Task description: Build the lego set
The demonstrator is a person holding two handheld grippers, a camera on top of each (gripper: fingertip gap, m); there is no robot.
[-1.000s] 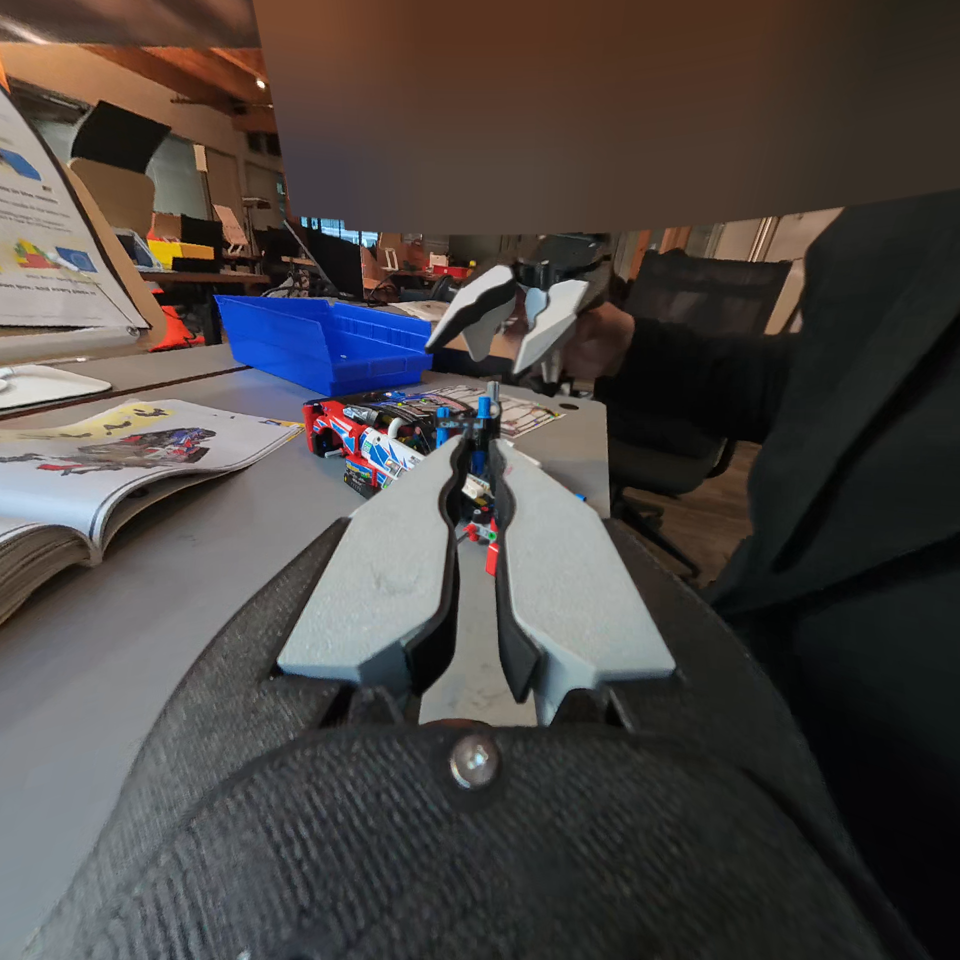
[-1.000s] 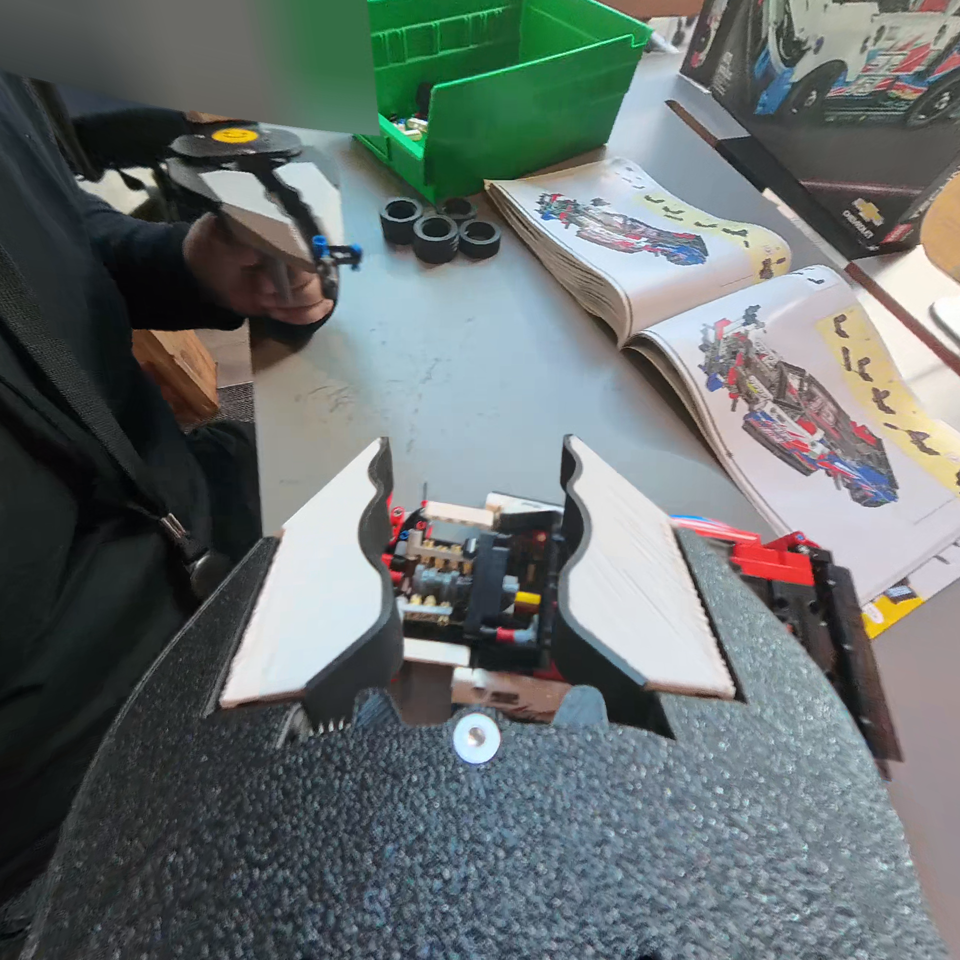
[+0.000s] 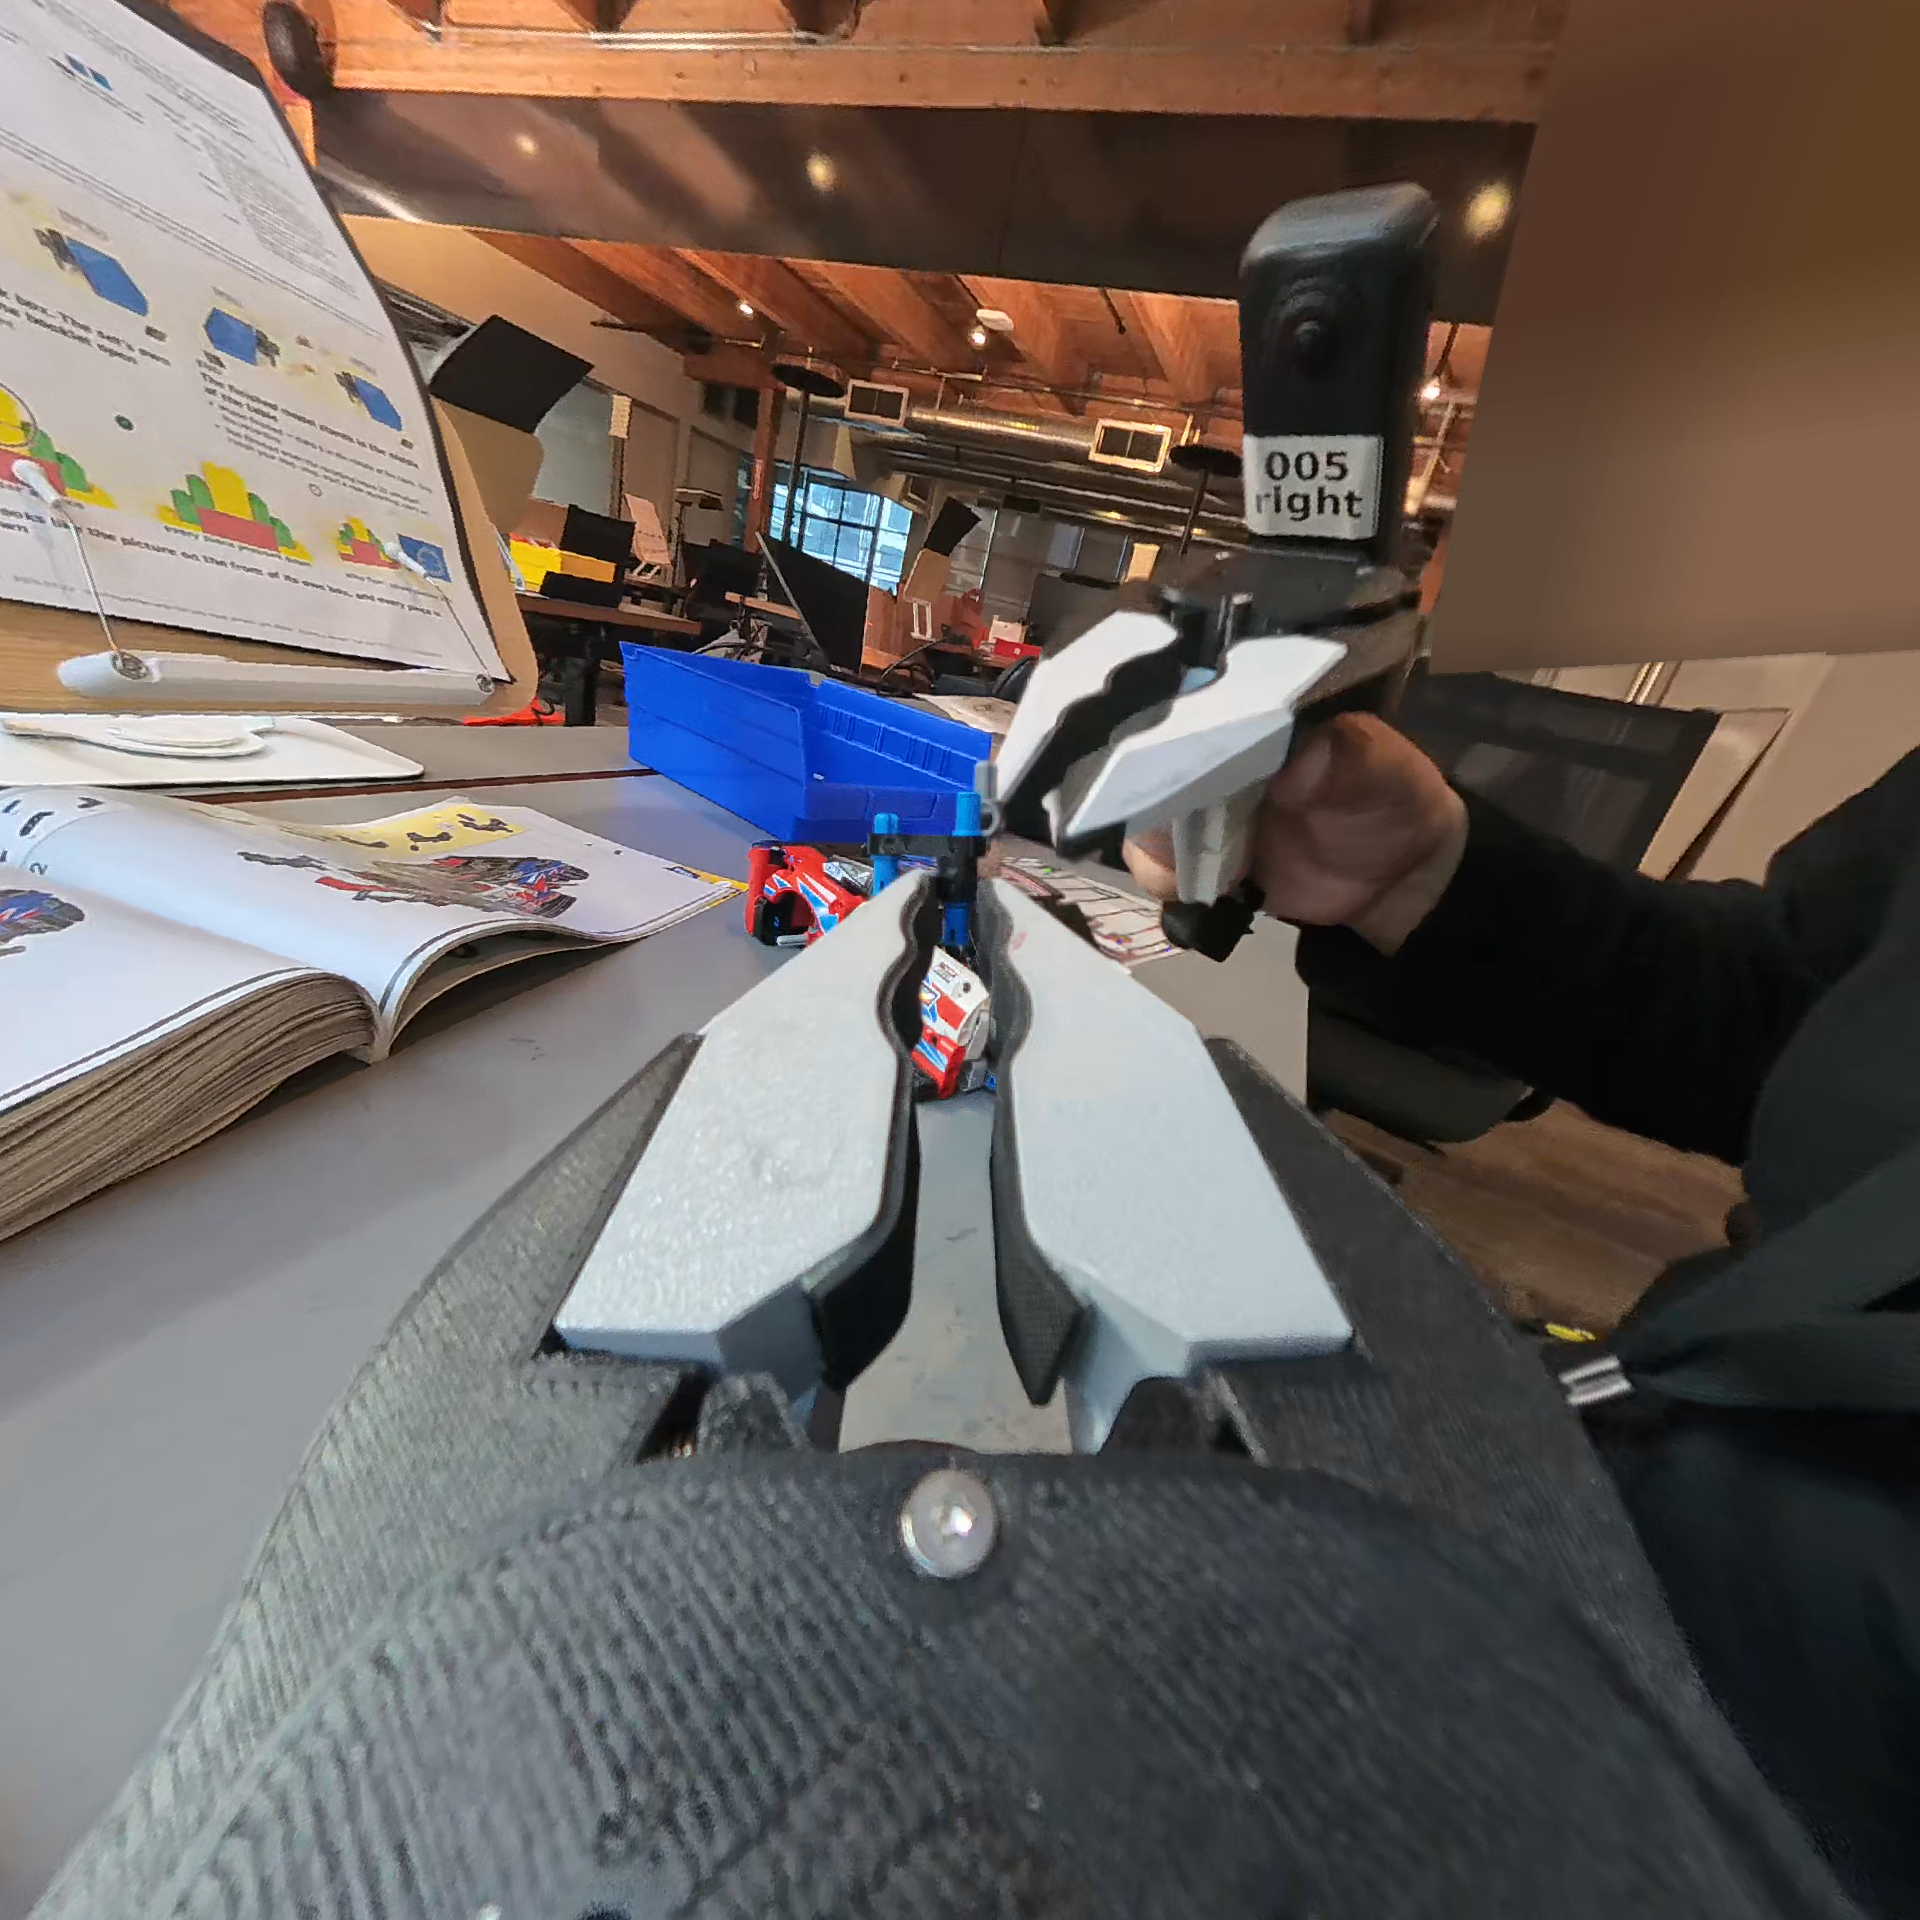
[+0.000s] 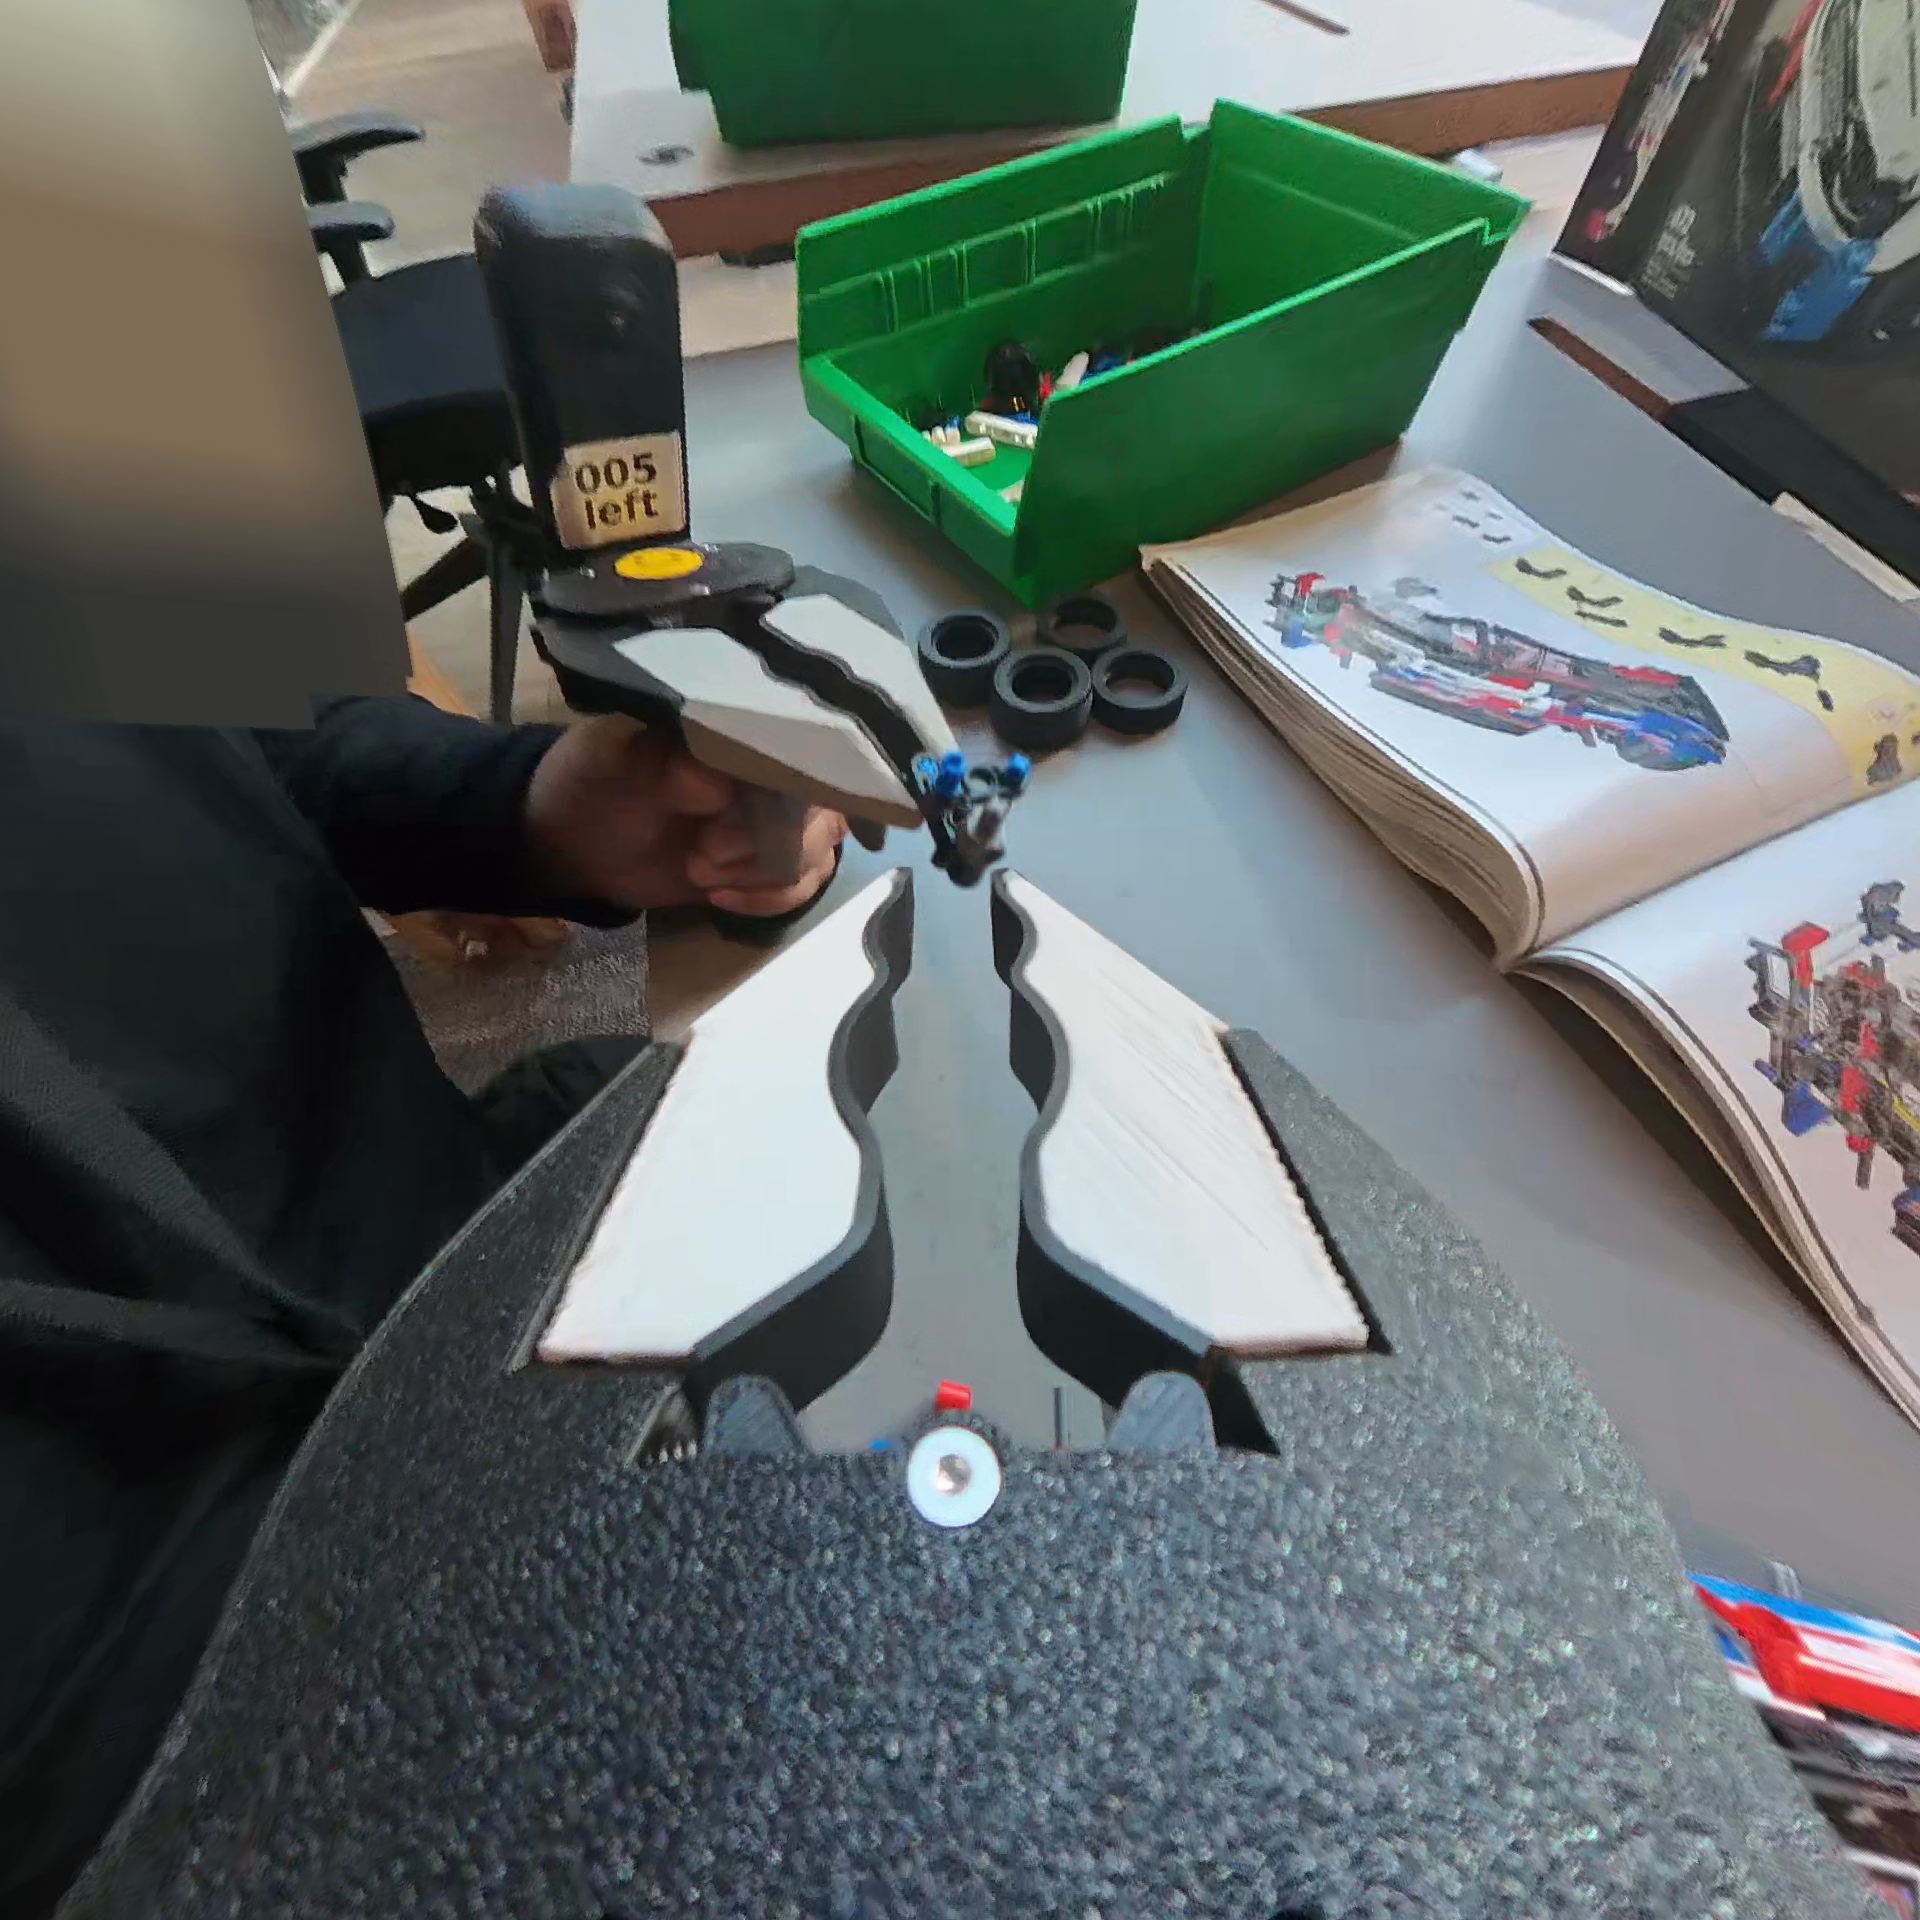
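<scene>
So the left tongs (image 3: 948, 904) are clamped shut on a small black-and-blue lego piece (image 4: 968, 810), held up in the air above the grey worktop (image 4: 1299, 935). The right tongs (image 4: 951, 894) sit slightly parted with nothing between them, tips pointed right at that piece and just short of it. The half-built red, white and blue lego car (image 3: 821, 904) sits on the worktop past the left tongs, near the blue bin (image 3: 790, 748), with the open instruction book (image 4: 1507, 727), four black tires (image 4: 1049, 675) and the green parts bin (image 4: 1143, 343) all off to the side.
</scene>
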